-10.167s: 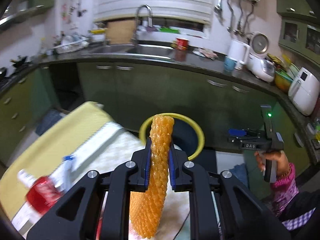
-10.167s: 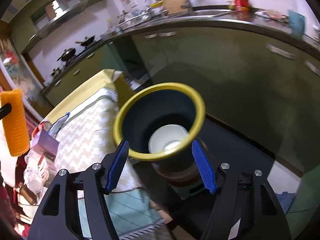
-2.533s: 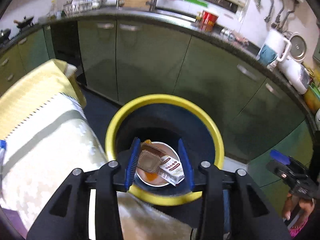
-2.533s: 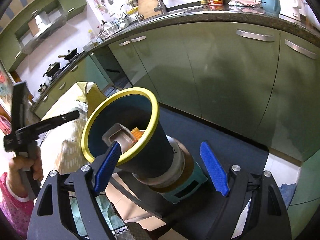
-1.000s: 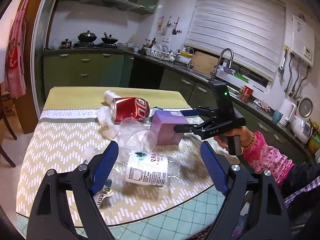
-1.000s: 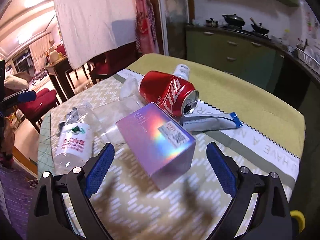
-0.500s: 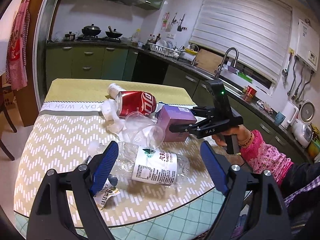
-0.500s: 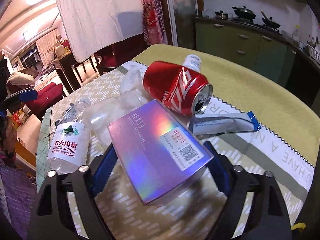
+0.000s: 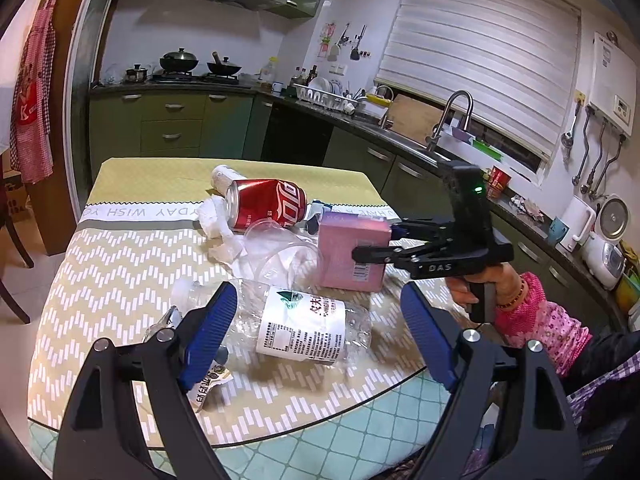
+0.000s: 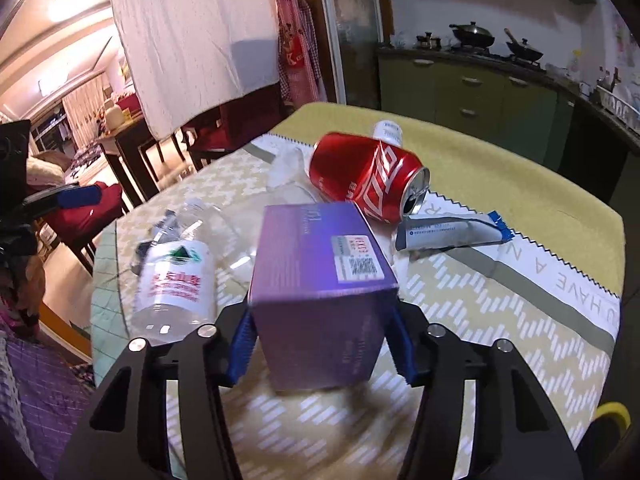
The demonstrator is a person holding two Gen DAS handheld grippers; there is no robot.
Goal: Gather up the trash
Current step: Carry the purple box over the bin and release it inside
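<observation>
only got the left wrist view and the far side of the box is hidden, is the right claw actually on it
observer: yes. In the right wrist view the right claw is closing with the purple box between its pads, which look to meet both sides.
operator: whats the blue bit behind the box
observer: a blue and white wrapper, lying flat beside the red can.
operator: which way is the can mouth
observer: its opened top faces the wrapper.
</observation>
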